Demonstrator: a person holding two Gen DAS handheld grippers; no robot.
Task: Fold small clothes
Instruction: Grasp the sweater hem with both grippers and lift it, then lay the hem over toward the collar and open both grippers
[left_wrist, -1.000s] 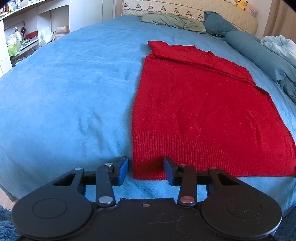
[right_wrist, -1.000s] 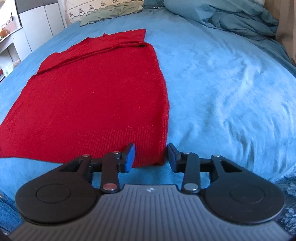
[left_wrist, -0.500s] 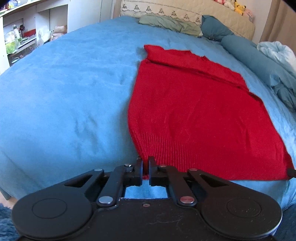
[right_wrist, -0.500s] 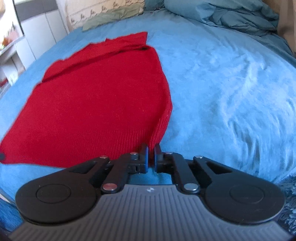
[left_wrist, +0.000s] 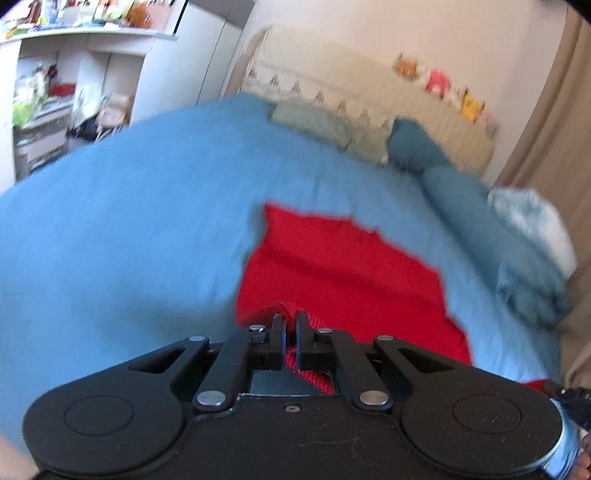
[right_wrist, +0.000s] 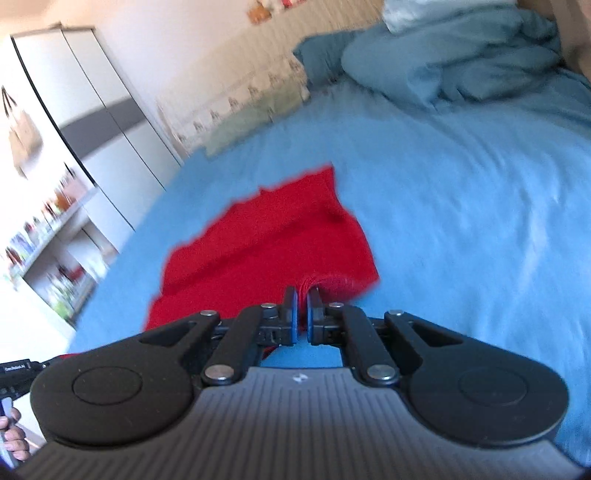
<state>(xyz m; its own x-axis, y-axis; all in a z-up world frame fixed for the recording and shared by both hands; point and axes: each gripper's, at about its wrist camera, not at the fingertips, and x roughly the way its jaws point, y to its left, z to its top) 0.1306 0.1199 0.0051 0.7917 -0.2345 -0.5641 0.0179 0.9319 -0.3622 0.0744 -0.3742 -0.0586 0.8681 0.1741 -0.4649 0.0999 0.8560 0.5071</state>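
A red knit sweater (left_wrist: 343, 273) lies on the blue bedspread (left_wrist: 129, 229), its far part still flat and its near hem lifted off the bed. My left gripper (left_wrist: 290, 321) is shut on the hem's left corner, with red fabric pinched between the pads. In the right wrist view the same sweater (right_wrist: 266, 243) rises toward my right gripper (right_wrist: 302, 299), which is shut on the hem's right corner. Both views are blurred by motion. The other gripper's edge shows at each frame's lower corner.
Pillows (left_wrist: 314, 122) and a beige headboard (left_wrist: 369, 96) sit at the bed's far end. A rumpled teal duvet (right_wrist: 461, 62) lies on the right side. White shelves (left_wrist: 55, 99) with clutter and a wardrobe (right_wrist: 103, 122) stand left of the bed.
Both grippers closed on the sweater's near hem corners, then rose, lifting the hem off the bed. The views now tilt upward, showing headboard and wall.
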